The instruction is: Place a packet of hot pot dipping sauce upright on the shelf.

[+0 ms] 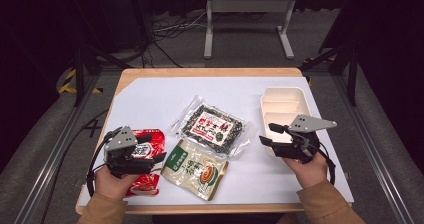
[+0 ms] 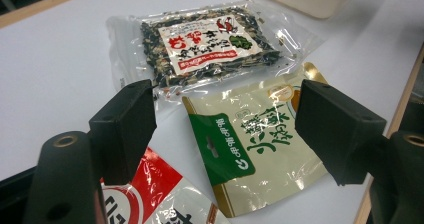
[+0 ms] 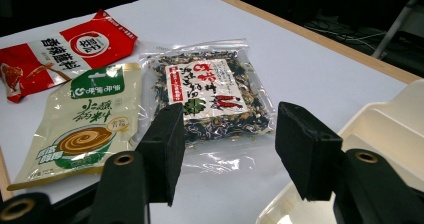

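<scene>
On the desk, covered with a white sheet, three packets lay in a loose row: a red packet at the near left, a cream and green pouch just right of it, and a clear bag of dark dried flakes behind the pouch, toward the middle. A cream compartment tray stood at the right edge. The left gripper hovered low over the red packet, its jaws standing apart with nothing between them; in the left gripper view the red packet lay below the jaws and the pouch ahead of them. The right gripper was held over the near end of the tray, pointing toward the clear bag, its jaws likewise parted and holding nothing, the tray at its side.
</scene>
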